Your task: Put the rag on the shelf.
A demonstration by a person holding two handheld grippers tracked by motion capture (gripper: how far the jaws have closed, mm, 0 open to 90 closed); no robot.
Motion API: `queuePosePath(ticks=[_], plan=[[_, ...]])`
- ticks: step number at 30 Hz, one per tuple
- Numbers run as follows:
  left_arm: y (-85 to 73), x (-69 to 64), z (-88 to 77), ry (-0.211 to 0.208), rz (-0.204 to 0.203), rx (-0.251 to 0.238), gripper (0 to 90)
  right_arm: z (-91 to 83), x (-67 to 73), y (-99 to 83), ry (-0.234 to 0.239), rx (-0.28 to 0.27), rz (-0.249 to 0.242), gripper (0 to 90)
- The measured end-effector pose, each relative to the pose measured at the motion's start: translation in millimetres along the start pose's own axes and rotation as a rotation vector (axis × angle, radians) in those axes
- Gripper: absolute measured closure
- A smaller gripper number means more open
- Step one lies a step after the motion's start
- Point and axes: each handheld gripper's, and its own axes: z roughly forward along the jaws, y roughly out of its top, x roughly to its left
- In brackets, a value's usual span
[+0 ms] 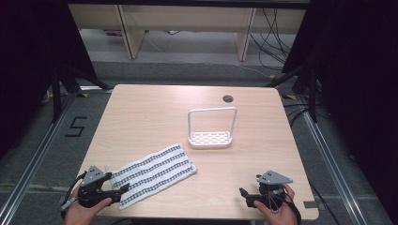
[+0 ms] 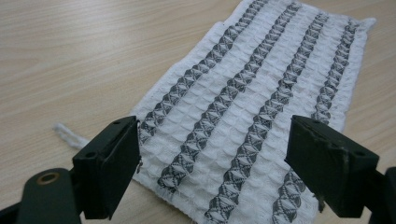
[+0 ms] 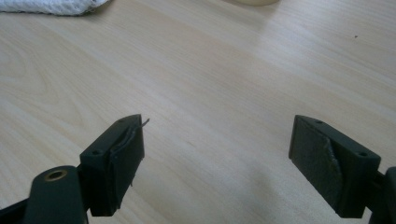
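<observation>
On my left, the left gripper [image 1: 123, 189] sits low at the near edge of the table [image 1: 155, 108], its jaws wide apart with nothing clamped between them. My left hand [image 1: 82, 212] is cut off by the bottom of the high view, so I see only part of it wrapped around the handle. In the left gripper view the jaws straddle the near end of the cloth [image 2: 261, 116], hovering just over it; I cannot tell whether the pads touch the fabric. The cloth's near corners run out of that view, and a loose thread [image 2: 70, 135] trails off its left side.

The cloth lies flat on the near-left part of the table, a white strip with dark patterned stripes. Its long axis runs diagonally, from the near left by the left gripper up toward the middle of the table, stripes following that line.

Farther back, past the centre, stands a white rack [image 1: 210, 136] with a tall hoop handle, well apart from the cloth.

On my right, the right gripper [image 1: 242, 191] rests at the near edge, pointing left, jaws wide and empty over bare wood. My right hand [image 1: 277, 211] is likewise cut off below.
</observation>
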Motion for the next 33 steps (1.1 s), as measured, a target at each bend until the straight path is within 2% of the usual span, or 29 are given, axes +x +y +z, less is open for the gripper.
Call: queuePosePath(ticks=[1,2,3,6,7,11,12,13,14,16,17,19,20,21,23,24,25,26,27,30,32,33], plan=[[0.0,0.0,0.2,0.001,-0.003,-0.002,16.6,-0.5,0.3,0.0,-0.002,0.0,0.003,19.5],[0.1,0.3,0.0,0.001,0.0,0.001,16.6,0.7,-1.4,-0.1,-0.004,-0.017,-0.019,19.5],[0.1,0.3,0.0,0.001,0.0,0.001,16.6,-0.4,-0.1,0.6,0.002,-0.005,0.001,19.5],[0.3,0.5,0.5,-0.001,-0.002,0.0,16.6,0.1,1.1,1.7,0.01,0.0,0.003,20.4],[0.2,-1.1,3.2,-0.01,-0.032,-0.028,16.6,0.3,1.5,1.8,0.005,-0.001,0.002,20.5],[1.9,1.4,2.9,-0.009,-0.001,0.002,16.6,3.3,2.8,3.8,0.012,-0.003,-0.017,21.4],[2.7,-0.6,5.4,-0.016,-0.035,-0.025,16.6,3.7,3.5,5.8,0.02,-0.002,-0.021,21.8],[4.4,0.5,4.4,-0.02,-0.021,-0.008,16.6,3.9,4.3,7.2,0.014,-0.009,-0.028,22.1],[6.5,-0.4,5.1,-0.023,-0.027,-0.02,17.0,3.7,6.9,10.9,0.025,-0.007,-0.015,23.5],[8.2,0.0,4.8,-0.025,-0.015,-0.017,17.0,3.5,7.2,12.4,0.023,-0.009,-0.021,23.6],[10.3,0.7,5.3,-0.027,0.004,-0.006,17.0,4.5,7.2,13.7,0.029,-0.015,-0.035,24.0],[12.9,0.3,7.7,-0.037,0.006,-0.013,17.0,5.0,10.6,18.5,0.033,-0.02,-0.041,26.1],[15.4,-1.5,9.4,-0.043,-0.012,-0.019,17.0,5.0,10.6,18.5,0.033,-0.02,-0.041,26.1],[17.9,-0.5,8.9,-0.045,0.01,-0.005,17.0,5.8,10.5,20.3,0.034,-0.021,-0.07,27.0],[22.6,-2.9,10.4,-0.057,-0.004,-0.018,17.0,6.5,14.0,23.0,0.044,-0.011,-0.056,27.2],[26.5,-3.0,10.2,-0.057,0.016,-0.003,17.0,7.1,14.8,24.3,0.051,-0.009,-0.063,27.4],[29.2,-5.4,12.5,-0.062,-0.001,-0.027,17.2,8.3,16.7,27.1,0.049,-0.014,-0.081,28.1],[31.1,-5.6,13.6,-0.063,0.006,-0.037,17.3,8.3,18.2,28.5,0.048,-0.009,-0.075,28.1],[34.5,-4.8,14.0,-0.067,0.024,-0.023,17.5,9.8,17.9,29.8,0.043,-0.024,-0.101,28.2],[45.6,-6.4,20.5,-0.065,0.039,-0.016,17.9,11.7,22.9,35.0,0.058,-0.008,-0.09,28.5],[47.7,-7.1,21.3,-0.07,0.038,-0.003,18.1,13.4,23.0,36.6,0.056,-0.017,-0.109,28.6],[48.5,-9.1,24.4,-0.072,0.026,-0.02,18.1,14.5,24.0,37.9,0.061,-0.016,-0.119,28.6]])
